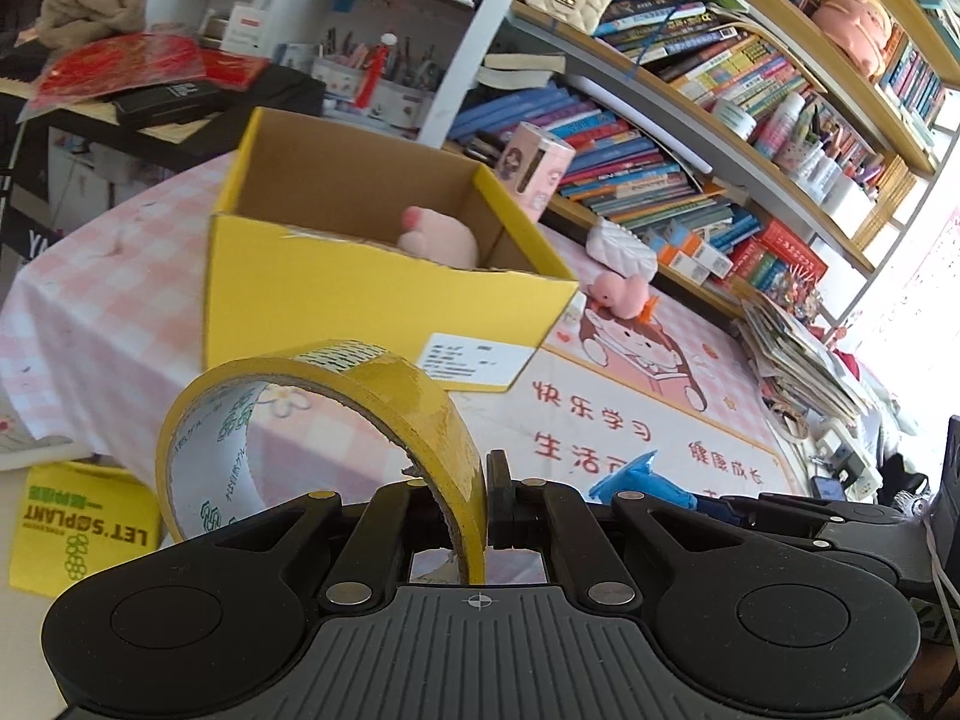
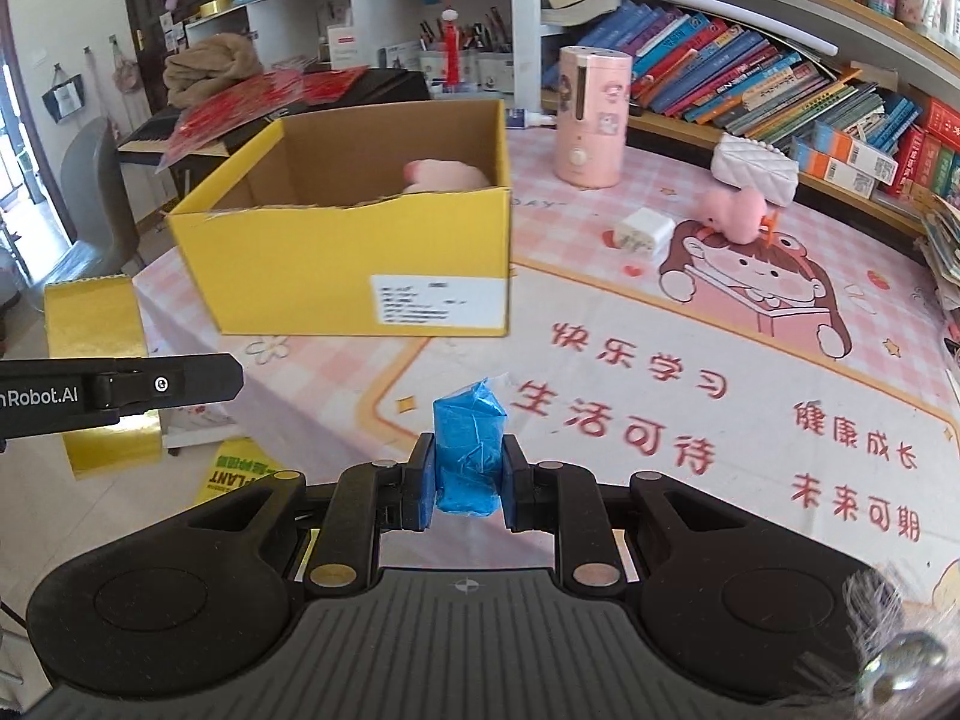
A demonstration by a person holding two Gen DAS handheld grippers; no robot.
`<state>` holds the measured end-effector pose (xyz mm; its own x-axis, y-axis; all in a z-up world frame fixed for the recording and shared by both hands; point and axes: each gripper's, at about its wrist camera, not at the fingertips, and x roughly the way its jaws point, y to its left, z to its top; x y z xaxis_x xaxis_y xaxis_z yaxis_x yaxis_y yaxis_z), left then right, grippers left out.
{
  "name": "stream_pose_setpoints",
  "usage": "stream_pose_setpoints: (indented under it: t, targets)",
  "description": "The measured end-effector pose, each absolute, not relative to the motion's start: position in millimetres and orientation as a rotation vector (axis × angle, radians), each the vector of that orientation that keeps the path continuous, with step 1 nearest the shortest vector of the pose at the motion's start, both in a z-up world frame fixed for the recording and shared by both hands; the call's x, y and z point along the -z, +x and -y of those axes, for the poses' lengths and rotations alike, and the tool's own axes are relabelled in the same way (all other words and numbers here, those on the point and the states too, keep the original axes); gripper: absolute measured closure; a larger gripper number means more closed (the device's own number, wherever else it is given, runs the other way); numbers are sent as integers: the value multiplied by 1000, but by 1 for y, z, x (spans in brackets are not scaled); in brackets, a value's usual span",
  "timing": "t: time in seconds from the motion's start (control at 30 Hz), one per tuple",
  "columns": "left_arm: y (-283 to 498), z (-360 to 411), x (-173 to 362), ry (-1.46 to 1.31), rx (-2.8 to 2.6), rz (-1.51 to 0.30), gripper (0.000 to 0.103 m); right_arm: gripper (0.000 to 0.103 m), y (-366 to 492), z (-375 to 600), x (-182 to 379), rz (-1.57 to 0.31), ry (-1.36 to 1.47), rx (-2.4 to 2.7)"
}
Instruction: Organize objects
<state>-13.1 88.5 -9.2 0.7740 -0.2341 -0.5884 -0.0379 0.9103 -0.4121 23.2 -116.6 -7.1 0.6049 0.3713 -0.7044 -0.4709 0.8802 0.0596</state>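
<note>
Left tool (image 1: 485, 504) clamped tight on the wall of a yellow tape roll (image 1: 318, 438); roll stands on edge, its hole axis running roughly 9-to-3 in the left wrist view, ring bulging toward 10 o'clock from the pinch. In the right wrist view the same roll shows at 9 o'clock, flat band face toward the camera, left tool's black arm crossing it.

Right tool (image 2: 467, 480) closed on a blue crumpled packet (image 2: 471, 450); packet's long axis upright, twisted tip pointing 12 to 1 o'clock, bottom half between the blue pads (image 2: 425, 480), top sticking above them.

Both tools angled down over the tabletop (image 2: 690, 324) with its pink checked cartoon cover, side by side, left one to the left.

Yellow cardboard box (image 2: 360, 252) open at 11 o'clock from the right tool, straight ahead at 12 for the left. Pink plush (image 2: 447, 175) inside the box, against its right wall. Second pink plush toy (image 2: 735, 213) on the cover at 1 o'clock, apart from the box.
</note>
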Motion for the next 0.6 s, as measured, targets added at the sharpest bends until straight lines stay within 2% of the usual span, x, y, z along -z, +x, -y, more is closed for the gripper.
stream_pose_setpoints:
  t: [0.6]
  targets:
    - [-55, -121, 6, -412, 81, -667, 99, 84, -18, 83, 8, -770, -126, -521]
